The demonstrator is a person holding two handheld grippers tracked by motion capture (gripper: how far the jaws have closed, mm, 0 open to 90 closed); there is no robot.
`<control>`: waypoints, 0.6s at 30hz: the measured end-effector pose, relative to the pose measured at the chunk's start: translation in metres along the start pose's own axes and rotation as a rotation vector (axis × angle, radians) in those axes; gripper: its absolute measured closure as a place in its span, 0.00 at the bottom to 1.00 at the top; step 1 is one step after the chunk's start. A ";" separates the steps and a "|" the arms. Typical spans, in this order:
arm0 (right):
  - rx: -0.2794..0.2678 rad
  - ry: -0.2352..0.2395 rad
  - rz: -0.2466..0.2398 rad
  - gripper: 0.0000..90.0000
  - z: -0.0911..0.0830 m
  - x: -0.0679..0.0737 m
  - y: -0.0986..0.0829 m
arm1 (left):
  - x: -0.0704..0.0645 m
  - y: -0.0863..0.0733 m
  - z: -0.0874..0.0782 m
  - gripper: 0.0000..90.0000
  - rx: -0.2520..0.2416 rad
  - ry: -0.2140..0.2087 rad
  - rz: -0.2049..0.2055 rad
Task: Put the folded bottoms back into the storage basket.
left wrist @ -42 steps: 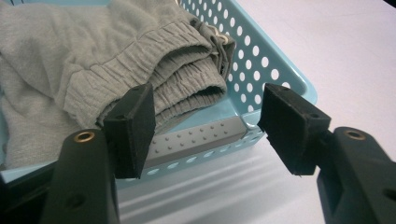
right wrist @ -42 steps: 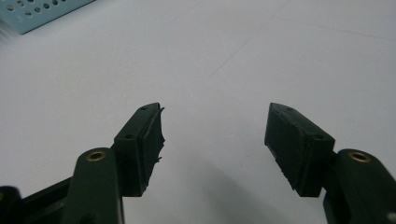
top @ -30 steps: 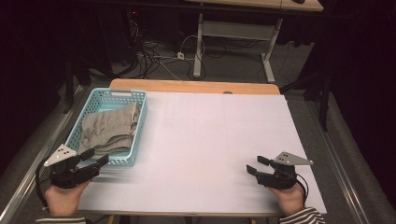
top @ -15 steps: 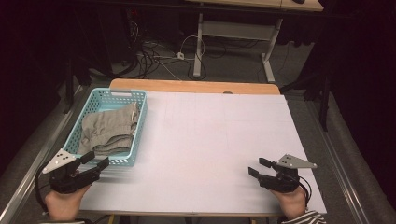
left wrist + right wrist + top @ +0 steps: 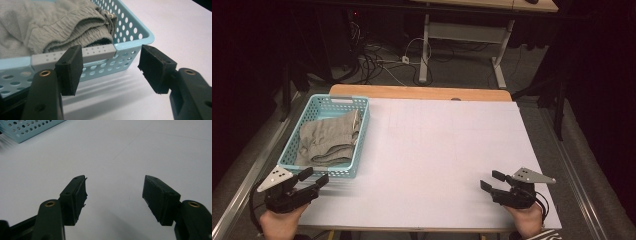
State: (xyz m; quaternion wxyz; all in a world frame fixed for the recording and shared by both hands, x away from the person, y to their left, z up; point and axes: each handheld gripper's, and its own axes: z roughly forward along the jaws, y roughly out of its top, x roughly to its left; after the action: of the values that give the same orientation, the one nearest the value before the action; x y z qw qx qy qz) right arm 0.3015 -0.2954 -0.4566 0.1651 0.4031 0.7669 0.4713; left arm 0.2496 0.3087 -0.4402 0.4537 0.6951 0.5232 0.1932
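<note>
I've drawn my left gripper [image 5: 312, 179] back to just short of the basket [image 5: 330, 102] near corner, jaws wide and empty, grey cloth [image 5: 329, 140] folded inside the basket, right gripper [image 5: 490, 181] equally open and empty well off to the basket's right, so the grab hasn't started.

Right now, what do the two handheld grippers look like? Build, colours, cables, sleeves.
Both the left gripper and right gripper are black, each with two blocky jaws, brass-coloured rivets, a grey three-cornered plate on top and a black trailing cable. A striped sleeve shows at the right wrist.
</note>
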 end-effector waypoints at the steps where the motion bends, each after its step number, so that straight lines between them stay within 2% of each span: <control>1: -0.001 -0.001 0.001 0.40 -0.001 0.000 0.000 | 0.000 -0.001 0.000 0.38 0.000 0.001 -0.002; 18: -0.012 -0.009 0.010 0.39 -0.008 -0.001 -0.004 | 0.005 -0.007 -0.003 0.38 0.013 0.007 -0.037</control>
State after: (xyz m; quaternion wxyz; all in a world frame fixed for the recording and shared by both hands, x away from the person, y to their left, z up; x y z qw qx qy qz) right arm 0.2958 -0.3014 -0.4560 0.1686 0.4078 0.7613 0.4750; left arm 0.2456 0.3147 -0.4461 0.4508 0.6875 0.5388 0.1840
